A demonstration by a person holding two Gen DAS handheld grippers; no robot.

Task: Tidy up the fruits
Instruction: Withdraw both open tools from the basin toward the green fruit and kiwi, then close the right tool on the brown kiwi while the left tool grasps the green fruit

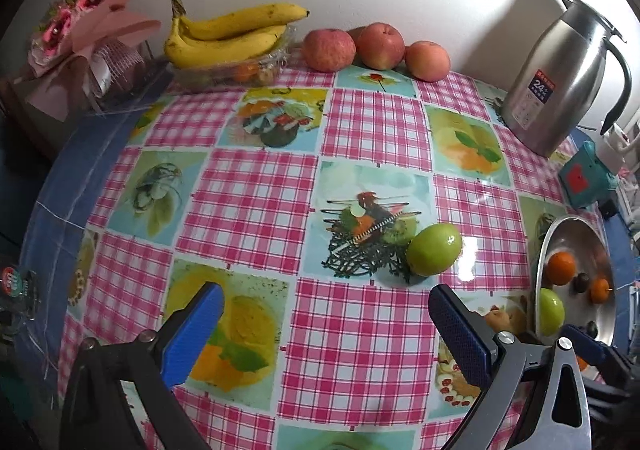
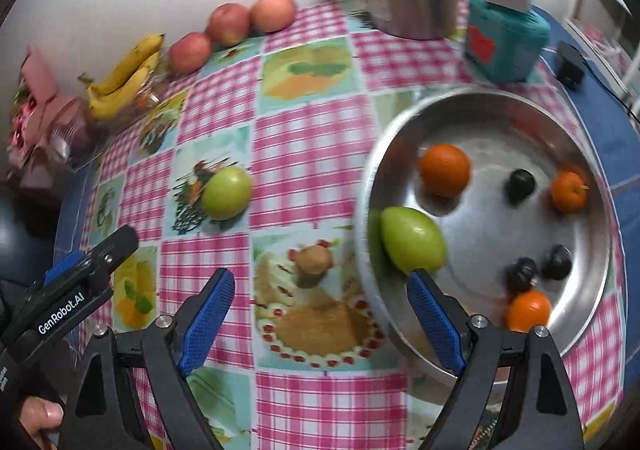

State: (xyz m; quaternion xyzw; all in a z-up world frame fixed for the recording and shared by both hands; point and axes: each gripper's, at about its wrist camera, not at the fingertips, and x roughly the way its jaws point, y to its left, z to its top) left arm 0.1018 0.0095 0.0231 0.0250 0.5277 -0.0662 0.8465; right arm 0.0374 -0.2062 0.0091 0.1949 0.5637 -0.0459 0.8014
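A green fruit [image 1: 434, 249] lies loose on the checked tablecloth, just beyond my open left gripper [image 1: 326, 304] and nearer its right finger. The same green fruit [image 2: 226, 192] shows in the right wrist view, left of the steel bowl [image 2: 592, 302]. In the bowl lie a second green fruit [image 2: 414, 240], several oranges [image 2: 444, 169] and small dark fruits [image 2: 521, 183]. My right gripper [image 2: 320, 292] stands open and empty over the cloth, its right finger at the bowl's near rim. The bowl [image 1: 540, 290] appears at the right edge of the left wrist view.
Bananas [image 1: 228, 32] on a clear tray and three apples [image 1: 380, 46] line the back wall. A steel thermos jug [image 1: 560, 78] and a teal box [image 1: 584, 180] stand at the back right. A pink bouquet [image 1: 76, 34] sits back left. A hand [image 2: 38, 416] grips the left tool.
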